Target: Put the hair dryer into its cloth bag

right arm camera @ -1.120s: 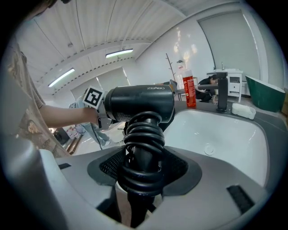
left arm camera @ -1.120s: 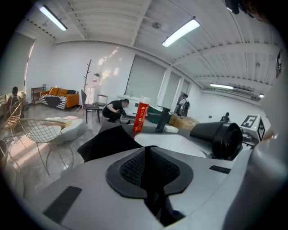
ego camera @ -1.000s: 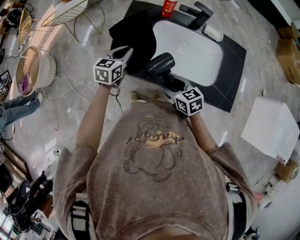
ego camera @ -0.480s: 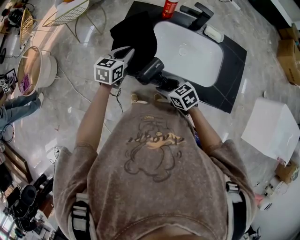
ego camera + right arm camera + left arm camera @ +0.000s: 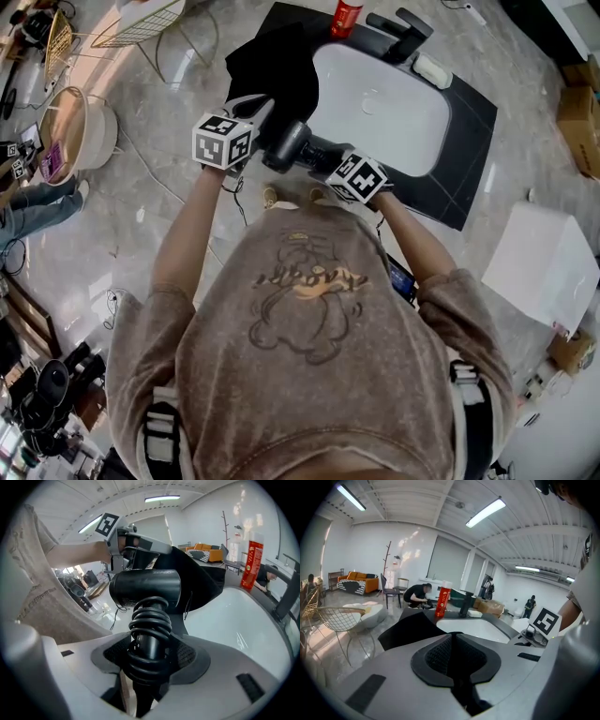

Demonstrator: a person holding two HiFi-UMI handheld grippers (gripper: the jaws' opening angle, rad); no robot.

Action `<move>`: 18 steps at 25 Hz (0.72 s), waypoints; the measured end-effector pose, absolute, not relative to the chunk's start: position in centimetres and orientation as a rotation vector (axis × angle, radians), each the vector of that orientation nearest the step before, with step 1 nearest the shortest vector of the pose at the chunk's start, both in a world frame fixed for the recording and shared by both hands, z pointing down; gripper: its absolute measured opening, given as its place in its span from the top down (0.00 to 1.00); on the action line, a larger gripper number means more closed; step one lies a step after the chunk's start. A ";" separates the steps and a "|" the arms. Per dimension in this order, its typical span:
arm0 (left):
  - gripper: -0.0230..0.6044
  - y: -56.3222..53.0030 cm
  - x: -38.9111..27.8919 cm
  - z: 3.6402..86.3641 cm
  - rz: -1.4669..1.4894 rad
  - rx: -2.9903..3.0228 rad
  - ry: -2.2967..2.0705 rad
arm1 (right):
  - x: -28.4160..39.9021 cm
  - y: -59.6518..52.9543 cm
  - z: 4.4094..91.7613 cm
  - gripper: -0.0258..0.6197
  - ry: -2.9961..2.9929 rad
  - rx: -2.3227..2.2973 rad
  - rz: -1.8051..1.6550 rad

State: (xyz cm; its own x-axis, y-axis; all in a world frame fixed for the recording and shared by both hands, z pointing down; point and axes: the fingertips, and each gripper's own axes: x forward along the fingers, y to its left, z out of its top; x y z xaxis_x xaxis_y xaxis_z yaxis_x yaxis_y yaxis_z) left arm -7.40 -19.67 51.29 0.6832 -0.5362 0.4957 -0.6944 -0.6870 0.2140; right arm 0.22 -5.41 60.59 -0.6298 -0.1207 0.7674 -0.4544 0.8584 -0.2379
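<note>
The black cloth bag (image 5: 272,66) lies over the left end of the dark counter, beside the sink. My left gripper (image 5: 253,111) pinches the bag's near edge, its jaws closing on the fabric; in the left gripper view the bag (image 5: 408,630) spreads ahead of that gripper (image 5: 452,641). My right gripper (image 5: 323,161) is shut on the handle of the black hair dryer (image 5: 289,148), whose cord is coiled round the handle. The dryer's head sits just right of the left gripper. In the right gripper view the dryer (image 5: 145,590) stands up from the right gripper (image 5: 150,660), in front of the bag (image 5: 197,583).
A white sink (image 5: 384,98) is set in the dark counter (image 5: 469,122), with a black faucet (image 5: 398,33) and a red bottle (image 5: 345,17) behind it. A white box (image 5: 544,262) stands on the floor at right, wire chairs (image 5: 131,28) at upper left.
My right gripper has carried the hair dryer left and a little down while rolling, so its head now sits next to the left gripper and the bag. The left gripper stayed put.
</note>
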 end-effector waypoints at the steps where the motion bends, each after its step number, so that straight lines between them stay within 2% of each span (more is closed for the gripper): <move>1: 0.90 -19.6 -7.4 51.3 0.566 2.510 -0.961 | 0.0 -5.6 60.8 0.58 -2.215 0.394 0.512; 18: 0.90 -18.5 -7.6 51.5 0.599 2.516 -0.948 | -1.8 -9.3 62.2 0.58 -2.139 0.364 0.481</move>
